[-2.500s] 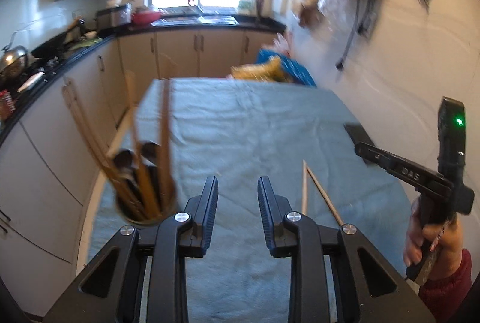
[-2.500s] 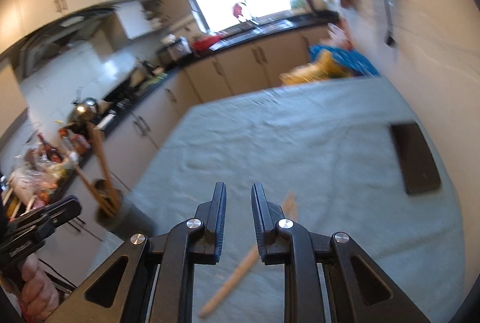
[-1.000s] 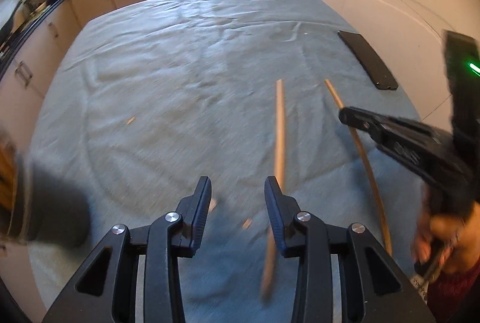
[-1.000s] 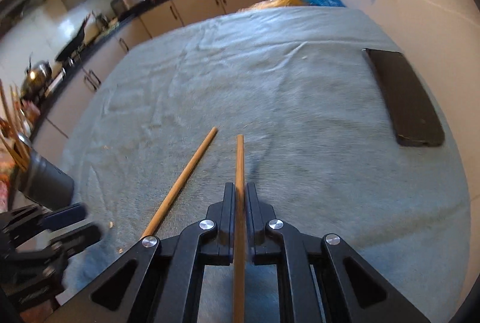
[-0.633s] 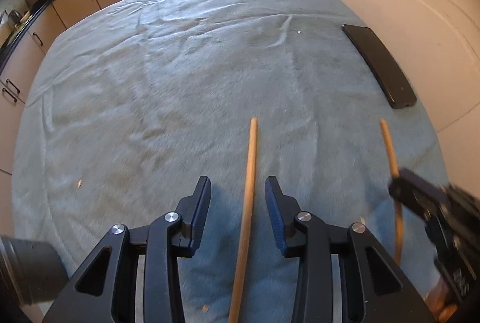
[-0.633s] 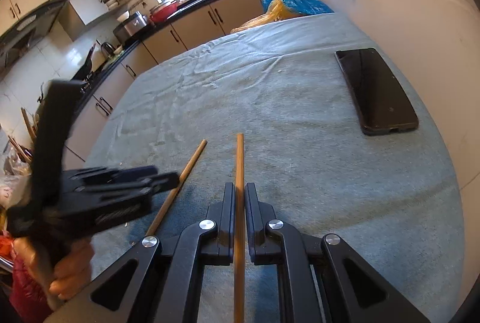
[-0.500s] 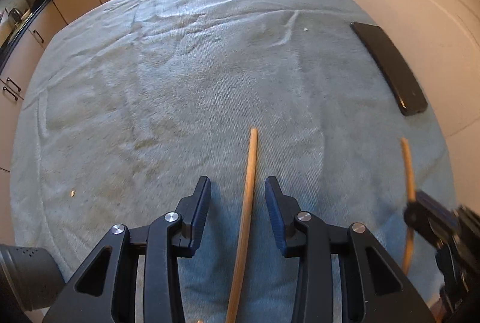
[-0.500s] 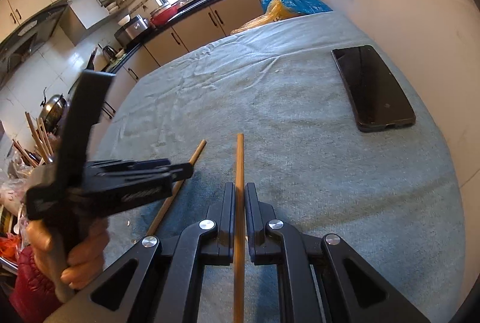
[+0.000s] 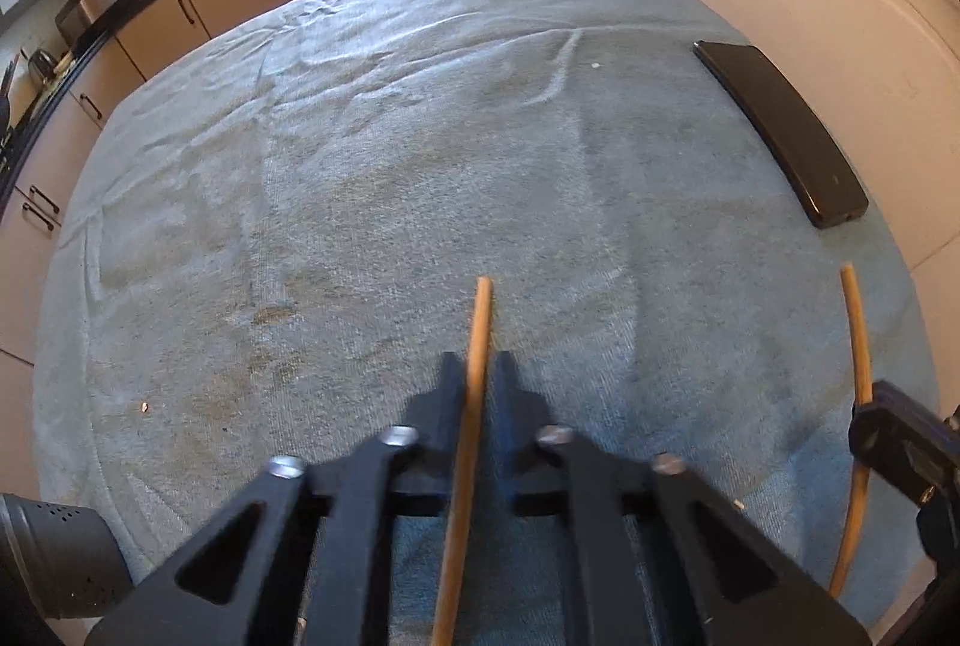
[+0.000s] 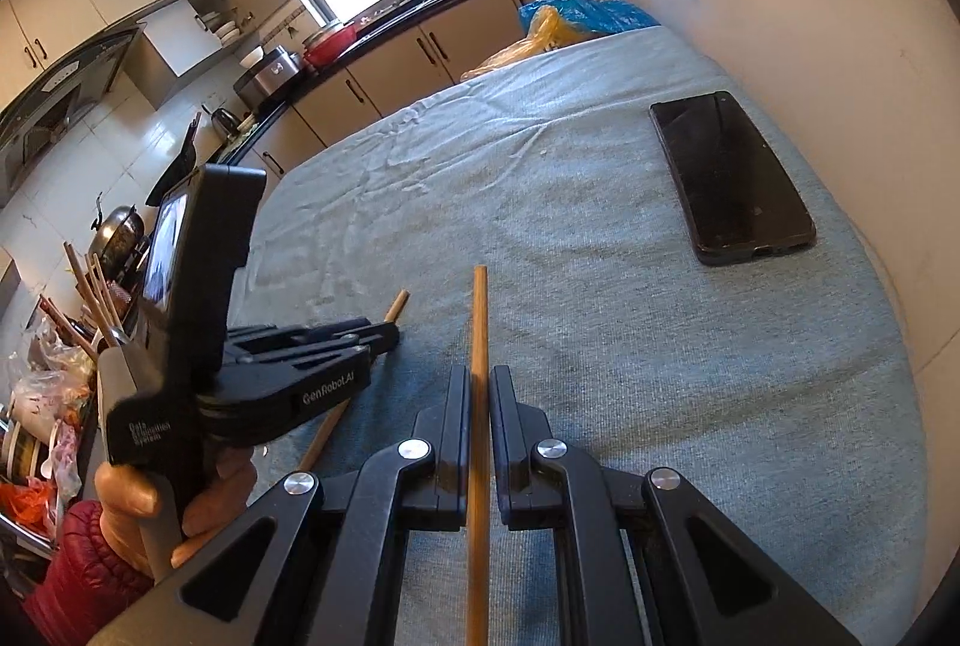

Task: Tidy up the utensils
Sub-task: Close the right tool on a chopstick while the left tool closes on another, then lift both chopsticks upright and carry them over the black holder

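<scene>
Two wooden chopsticks are over the blue-grey table cloth (image 9: 360, 135). My left gripper (image 9: 477, 364) is closing its jaws on one chopstick (image 9: 482, 310), and the pads press its sides. It points away down the middle of the cloth. My right gripper (image 10: 478, 376) is shut on the other chopstick (image 10: 479, 310), which sticks out forward past the fingers. From the right wrist view, the left gripper (image 10: 390, 334) and its chopstick (image 10: 397, 307) sit just left of mine. The right gripper's chopstick (image 9: 859, 346) shows at the left wrist view's right edge.
A dark perforated utensil holder (image 9: 48, 556) stands at the table's near left corner, with chopsticks (image 10: 84, 286) sticking up from it. A black phone (image 10: 729, 178) lies near the wall on the right. Kitchen counters run beyond the table's left and far edges.
The left gripper's jaws have shut onto the chopstick that lay between them. The right gripper has kept its hold on its chopstick and has barely moved.
</scene>
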{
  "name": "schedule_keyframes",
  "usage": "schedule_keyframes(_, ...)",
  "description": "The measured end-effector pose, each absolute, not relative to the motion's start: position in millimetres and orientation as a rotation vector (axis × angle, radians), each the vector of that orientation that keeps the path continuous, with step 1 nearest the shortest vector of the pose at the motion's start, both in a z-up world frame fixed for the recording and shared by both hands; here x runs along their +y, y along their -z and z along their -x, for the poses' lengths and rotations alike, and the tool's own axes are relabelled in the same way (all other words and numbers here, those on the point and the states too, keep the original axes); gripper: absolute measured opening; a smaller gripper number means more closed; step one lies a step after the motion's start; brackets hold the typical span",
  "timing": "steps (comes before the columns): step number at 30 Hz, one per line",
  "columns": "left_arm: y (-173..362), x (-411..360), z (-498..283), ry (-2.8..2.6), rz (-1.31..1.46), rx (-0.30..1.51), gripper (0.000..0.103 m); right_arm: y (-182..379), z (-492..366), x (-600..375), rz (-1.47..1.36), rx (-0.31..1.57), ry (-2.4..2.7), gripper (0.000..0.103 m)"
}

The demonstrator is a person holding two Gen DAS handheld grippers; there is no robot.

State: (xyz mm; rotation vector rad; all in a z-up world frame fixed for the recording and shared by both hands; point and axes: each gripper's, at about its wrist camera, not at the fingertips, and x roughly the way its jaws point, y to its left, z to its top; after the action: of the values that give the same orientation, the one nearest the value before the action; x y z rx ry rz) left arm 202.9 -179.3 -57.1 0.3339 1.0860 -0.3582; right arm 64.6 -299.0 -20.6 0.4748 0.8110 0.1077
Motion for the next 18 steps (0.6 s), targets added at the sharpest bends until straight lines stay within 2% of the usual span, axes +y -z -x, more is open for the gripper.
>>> schedule_keyframes(9, 53.5, -168.7, -186.9, 0.368, -0.32, 1.063, 0.006, 15.5, -59.5, -298.1, -0.479, 0.794, -0.098, 0.007)
schedule_keyframes(18, 16.5, -144.0, -162.2, 0.381, -0.276, 0.968, 0.006, 0.8, -57.6, -285.5, -0.458, 0.764, -0.105, 0.007)
